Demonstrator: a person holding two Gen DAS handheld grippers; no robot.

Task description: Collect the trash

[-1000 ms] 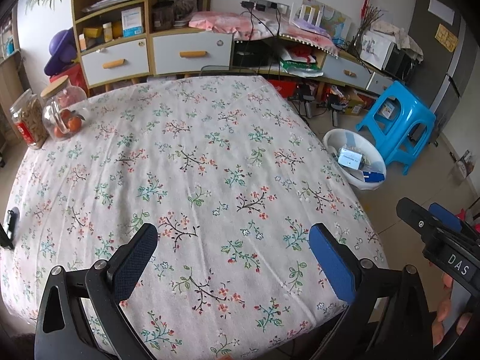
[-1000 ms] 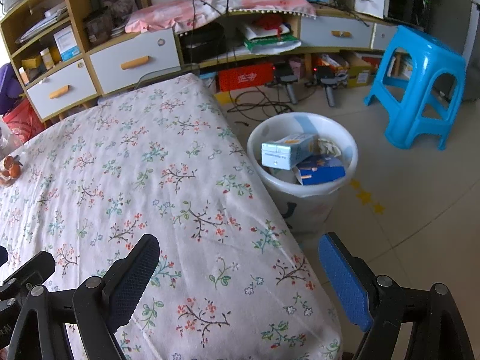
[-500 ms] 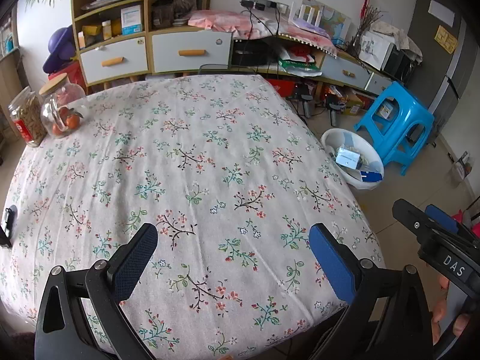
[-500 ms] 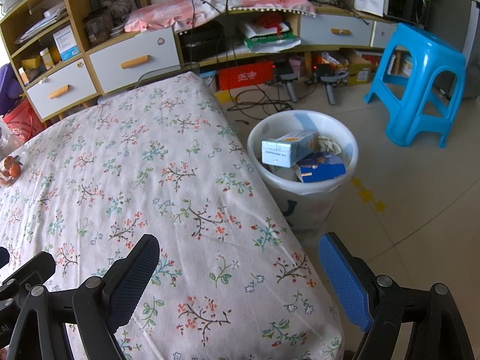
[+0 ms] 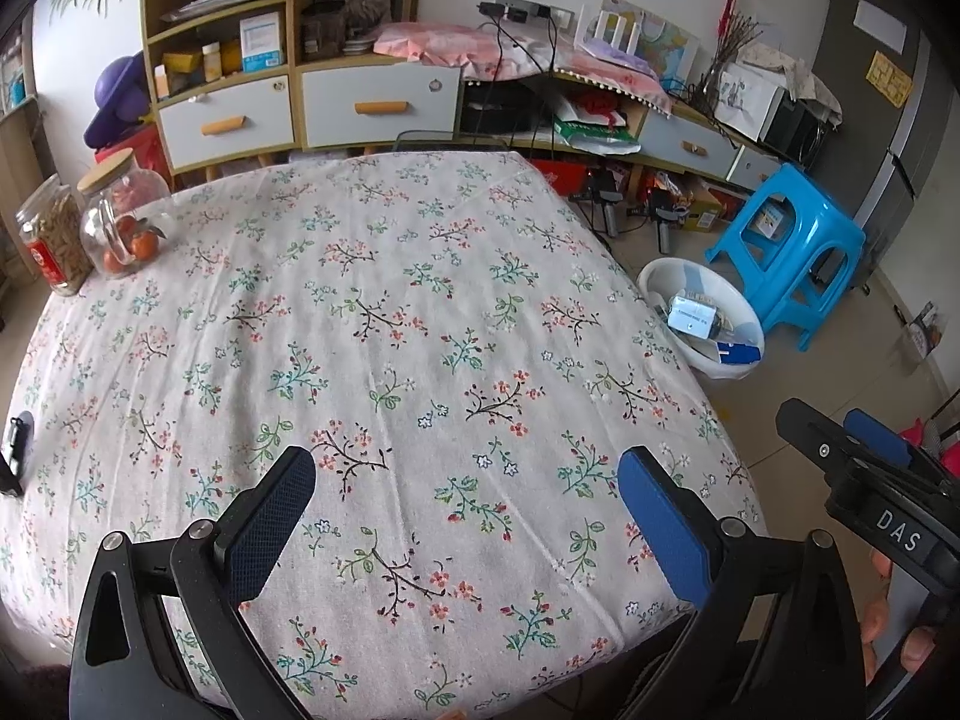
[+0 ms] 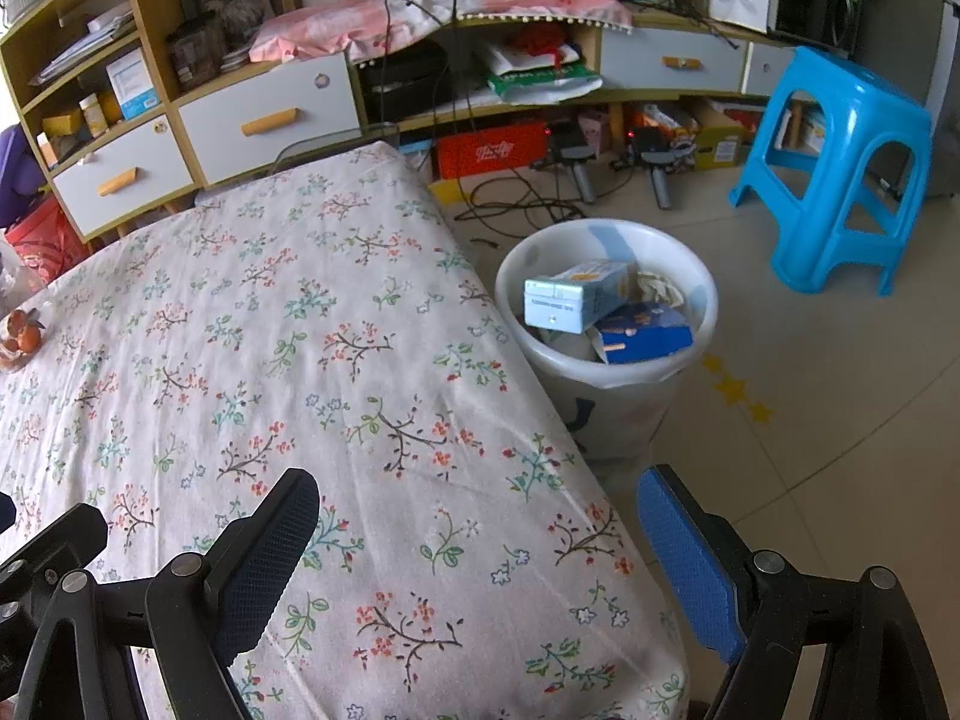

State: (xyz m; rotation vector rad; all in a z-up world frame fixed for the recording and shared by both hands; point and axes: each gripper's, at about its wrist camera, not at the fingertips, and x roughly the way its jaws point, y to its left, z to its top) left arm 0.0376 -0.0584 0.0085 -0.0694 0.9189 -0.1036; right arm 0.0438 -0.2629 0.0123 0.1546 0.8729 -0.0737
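Trash is sitting in the white bin [image 6: 606, 372] on the floor, just beside the table's right edge: a pale blue carton [image 6: 576, 297] lying across the top, a dark blue box [image 6: 645, 336] under it, crumpled paper [image 6: 660, 288] behind. Same bin [image 5: 699, 315] is showing in the left wrist view, with the blue stool [image 6: 834, 168] standing well apart behind it.

Floral tablecloth [image 5: 372, 360] is showing no loose litter anywhere in either view. Only 2 glass jars [image 5: 90, 222] are standing at the far left corner, 1 holding oranges; they are looking like keepers, not trash. A dark object [image 5: 15, 444] is poking in at the left table edge, too cropped to name.

Left gripper [image 5: 465, 516] is hanging over the near table edge, jaws wide apart, nothing between them. Right gripper [image 6: 480, 558] is hanging over the near right corner, jaws likewise wide and gripping nothing. It [image 5: 864, 468] is also showing in the left view, at that frame's right edge.

Judgement: collection is looking finished or nearly so; the step in hand is a check of the surface. Next move is calling for a scan beyond these views, the floor around the bin and the table's hidden near edge, before either gripper is committing to anything.
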